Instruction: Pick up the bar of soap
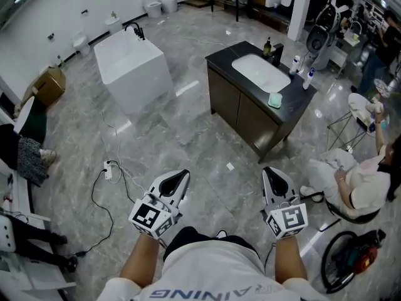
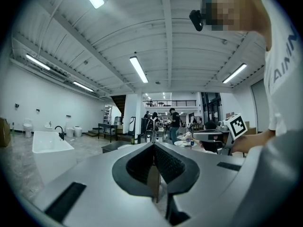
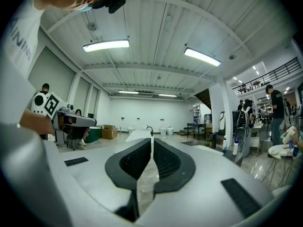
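Note:
The bar of soap (image 1: 275, 100) is a pale green block lying on the black vanity counter (image 1: 301, 102), just right of the white sink basin (image 1: 260, 72). Both grippers are held low and close to the person's body, well short of the vanity and above the grey floor. The left gripper (image 1: 181, 178) has its jaws together with nothing between them, as the left gripper view (image 2: 154, 145) also shows. My right gripper (image 1: 273, 173) is likewise shut and empty (image 3: 152, 141). Neither gripper view shows the soap.
Bottles (image 1: 296, 63) stand at the counter's back edge. A white bathtub (image 1: 131, 61) stands to the left of the vanity, with a cardboard box (image 1: 49, 83) further left. A power strip and cable (image 1: 108, 170) lie on the floor. A seated person (image 1: 351, 184) is at the right.

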{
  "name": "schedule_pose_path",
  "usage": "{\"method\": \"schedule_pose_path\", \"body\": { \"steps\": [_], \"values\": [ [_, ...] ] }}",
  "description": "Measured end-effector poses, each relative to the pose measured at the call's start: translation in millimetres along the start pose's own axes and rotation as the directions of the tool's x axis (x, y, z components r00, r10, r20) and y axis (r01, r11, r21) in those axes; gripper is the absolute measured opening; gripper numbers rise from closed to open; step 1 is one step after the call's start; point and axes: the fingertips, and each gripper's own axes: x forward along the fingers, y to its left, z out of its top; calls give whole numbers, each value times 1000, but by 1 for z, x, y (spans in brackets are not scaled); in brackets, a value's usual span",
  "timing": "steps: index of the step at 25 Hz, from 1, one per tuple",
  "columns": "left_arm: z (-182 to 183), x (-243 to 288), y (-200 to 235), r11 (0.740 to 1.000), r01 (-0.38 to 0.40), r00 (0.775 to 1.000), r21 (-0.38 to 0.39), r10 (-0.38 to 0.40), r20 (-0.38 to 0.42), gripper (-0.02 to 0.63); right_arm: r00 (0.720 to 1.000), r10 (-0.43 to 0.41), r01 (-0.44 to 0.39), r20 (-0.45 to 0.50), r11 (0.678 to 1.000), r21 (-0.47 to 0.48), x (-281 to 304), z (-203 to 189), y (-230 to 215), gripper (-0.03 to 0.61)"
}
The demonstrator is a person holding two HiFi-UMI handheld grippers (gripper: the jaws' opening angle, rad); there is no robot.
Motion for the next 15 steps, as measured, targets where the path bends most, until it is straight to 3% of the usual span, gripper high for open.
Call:
{"method": "schedule_pose_path", "body": {
  "steps": [6, 15],
  "values": [
    [-6, 30, 12, 1000, 9, 1000, -7, -9, -8, 9, 1000, 8, -8, -11, 1000, -4, 19, -12, -19, 28],
    [-13, 77, 61, 996, 81, 997, -24, -81, -12, 11, 997, -62, 62, -48, 998, -10, 68, -16, -40, 28]
  ]
}}
